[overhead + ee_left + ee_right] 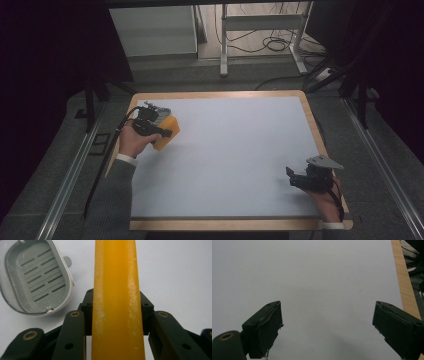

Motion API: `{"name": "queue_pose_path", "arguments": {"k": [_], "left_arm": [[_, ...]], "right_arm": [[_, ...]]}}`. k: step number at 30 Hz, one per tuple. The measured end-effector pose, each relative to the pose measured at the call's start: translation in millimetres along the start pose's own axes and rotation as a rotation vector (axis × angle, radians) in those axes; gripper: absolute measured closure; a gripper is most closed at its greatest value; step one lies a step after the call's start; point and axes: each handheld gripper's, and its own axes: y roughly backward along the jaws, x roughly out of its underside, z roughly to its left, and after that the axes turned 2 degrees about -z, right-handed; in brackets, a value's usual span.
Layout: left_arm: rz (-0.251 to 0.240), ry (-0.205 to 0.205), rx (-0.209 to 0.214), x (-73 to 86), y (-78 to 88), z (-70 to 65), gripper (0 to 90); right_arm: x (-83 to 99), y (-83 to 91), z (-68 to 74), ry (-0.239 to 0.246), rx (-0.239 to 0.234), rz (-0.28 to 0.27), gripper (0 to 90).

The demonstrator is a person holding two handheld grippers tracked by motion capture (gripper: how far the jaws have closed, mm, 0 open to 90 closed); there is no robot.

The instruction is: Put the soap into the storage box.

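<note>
Jaws of the left gripper (117, 322) are clamped on an orange soap bar (116, 300), one jaw pressing each broad face, with the bar standing on edge and running up out of the grip. In the high view the soap (166, 131) is held at the bench's (235, 150) far left corner, just beside a grey slotted soap dish (37, 280) that lies there empty. The step in hand looks like carrying the bar to the dish; the next move would call for swinging it over the tray, laying it flat and letting go. The right gripper (327, 325) rests near the bench's near right corner, its jaws wide apart with nothing between them.
</note>
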Motion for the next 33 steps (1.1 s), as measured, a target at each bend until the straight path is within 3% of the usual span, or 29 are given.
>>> {"name": "queue_pose_path", "arguments": {"k": [23,33], "left_arm": [[-0.043,0.089,-0.006,-14.4,1.6,27.0,60.6],[-0.037,0.103,-0.019,-22.8,2.3,37.7,60.6]], "right_arm": [[0.6,-0.8,0.1,0.002,0.003,0.007,9.1],[1.1,-1.2,-0.6,0.0,0.004,0.009,9.2]]}}
